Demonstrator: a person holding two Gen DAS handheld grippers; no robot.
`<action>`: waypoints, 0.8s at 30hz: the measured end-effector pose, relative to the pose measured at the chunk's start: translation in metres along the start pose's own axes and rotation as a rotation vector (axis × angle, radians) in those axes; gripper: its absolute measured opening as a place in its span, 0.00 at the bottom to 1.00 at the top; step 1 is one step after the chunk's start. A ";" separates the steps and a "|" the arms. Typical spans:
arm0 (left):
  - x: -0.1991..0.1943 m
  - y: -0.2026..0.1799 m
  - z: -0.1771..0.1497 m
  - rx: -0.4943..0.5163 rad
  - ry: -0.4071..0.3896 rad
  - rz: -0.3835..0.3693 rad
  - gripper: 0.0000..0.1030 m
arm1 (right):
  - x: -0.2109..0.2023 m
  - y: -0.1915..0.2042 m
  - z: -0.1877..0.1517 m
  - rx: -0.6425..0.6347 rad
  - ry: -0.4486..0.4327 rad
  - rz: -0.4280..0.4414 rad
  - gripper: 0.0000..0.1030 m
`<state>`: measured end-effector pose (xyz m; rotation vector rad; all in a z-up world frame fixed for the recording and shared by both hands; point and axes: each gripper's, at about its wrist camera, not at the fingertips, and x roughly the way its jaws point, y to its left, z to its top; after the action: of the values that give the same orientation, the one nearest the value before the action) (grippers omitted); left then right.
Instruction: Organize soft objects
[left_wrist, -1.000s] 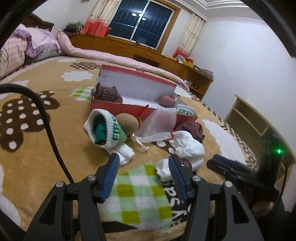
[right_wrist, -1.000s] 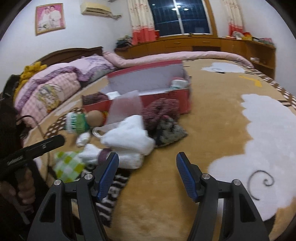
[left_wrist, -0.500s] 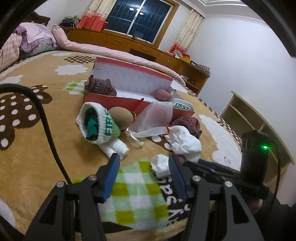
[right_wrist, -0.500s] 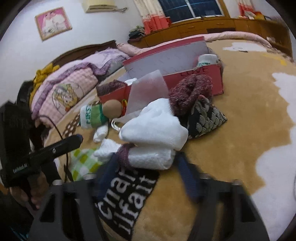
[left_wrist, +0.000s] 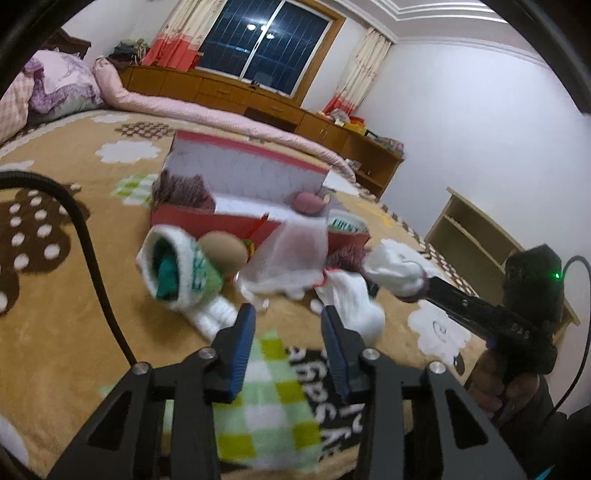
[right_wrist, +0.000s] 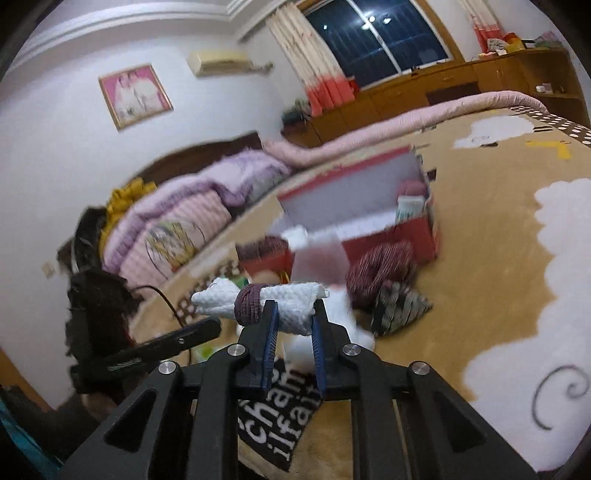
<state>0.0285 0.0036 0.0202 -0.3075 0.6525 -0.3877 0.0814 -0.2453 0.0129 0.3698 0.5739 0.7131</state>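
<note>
My right gripper (right_wrist: 293, 314) is shut on a rolled white sock with a maroon band (right_wrist: 258, 301) and holds it above the bed; it also shows in the left wrist view (left_wrist: 391, 267). My left gripper (left_wrist: 288, 319) is open and empty, low over a green checked cloth (left_wrist: 266, 398). A red box (left_wrist: 236, 199) with its lid up holds a few soft items. A white-and-green knit hat (left_wrist: 173, 266), a mesh bag (left_wrist: 291, 254), a white sock (left_wrist: 354, 306) and a maroon knit piece (right_wrist: 384, 264) lie in front of the box.
The brown patterned blanket (right_wrist: 480, 240) covers the bed. A black cloth with white letters (right_wrist: 280, 406) lies under the grippers. Pillows and quilts (right_wrist: 177, 218) are at the headboard. A wooden shelf (left_wrist: 476, 236) stands beside the bed. A black cable (left_wrist: 92, 258) crosses at the left.
My right gripper has closed on the rolled white sock and lifted it off the pile. My left gripper has stayed open and shifted slightly closer to the pile.
</note>
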 end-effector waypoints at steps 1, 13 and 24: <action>0.001 0.000 0.003 0.003 -0.010 -0.005 0.36 | -0.004 -0.002 0.002 0.009 -0.014 -0.003 0.18; 0.106 -0.048 0.007 0.440 0.114 0.202 0.35 | -0.002 -0.020 0.007 0.092 -0.008 -0.080 0.18; 0.072 -0.055 0.033 0.370 -0.003 0.060 0.01 | -0.015 -0.028 0.014 0.097 -0.072 -0.127 0.19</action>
<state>0.0879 -0.0716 0.0290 0.0637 0.5724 -0.4416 0.0949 -0.2773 0.0152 0.4431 0.5599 0.5487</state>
